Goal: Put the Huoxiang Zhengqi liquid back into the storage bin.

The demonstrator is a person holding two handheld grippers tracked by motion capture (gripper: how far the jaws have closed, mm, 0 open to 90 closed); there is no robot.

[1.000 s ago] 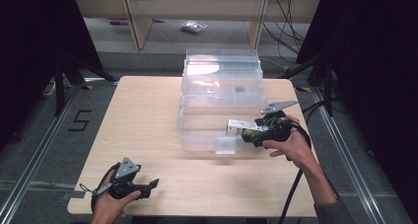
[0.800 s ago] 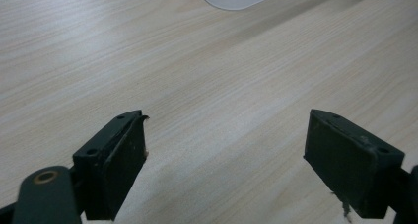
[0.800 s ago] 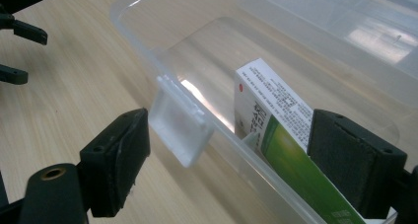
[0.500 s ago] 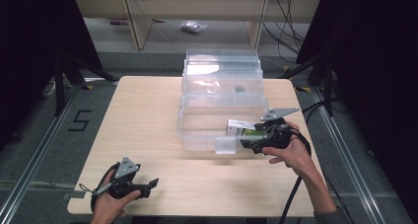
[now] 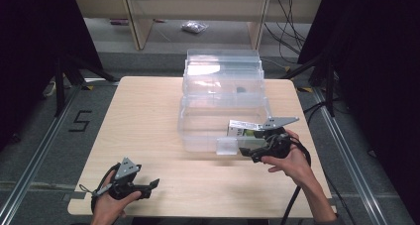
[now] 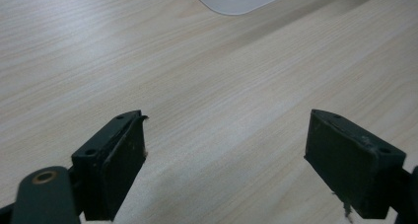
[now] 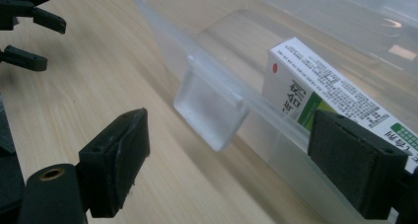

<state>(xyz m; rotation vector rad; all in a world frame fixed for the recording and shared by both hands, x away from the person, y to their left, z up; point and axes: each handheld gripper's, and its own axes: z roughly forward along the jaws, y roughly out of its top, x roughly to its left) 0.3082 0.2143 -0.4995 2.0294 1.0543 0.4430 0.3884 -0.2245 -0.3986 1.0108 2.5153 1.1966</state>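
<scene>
Resting inside the clear bin (image 5: 198,131) near the table's right edge, a box (image 7: 315,93) is flanked by released right tongs (image 7: 231,169); left tongs (image 6: 224,160) released.

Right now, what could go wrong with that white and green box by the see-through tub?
1. The white and green cardboard box leans inside the clear plastic tub against its front wall, so it might tip flat if bumped.
2. The right gripper is open close to the tub's clear front latch; it could knock that.
3. The left gripper is open far away, so it can't steady the tub.
</scene>
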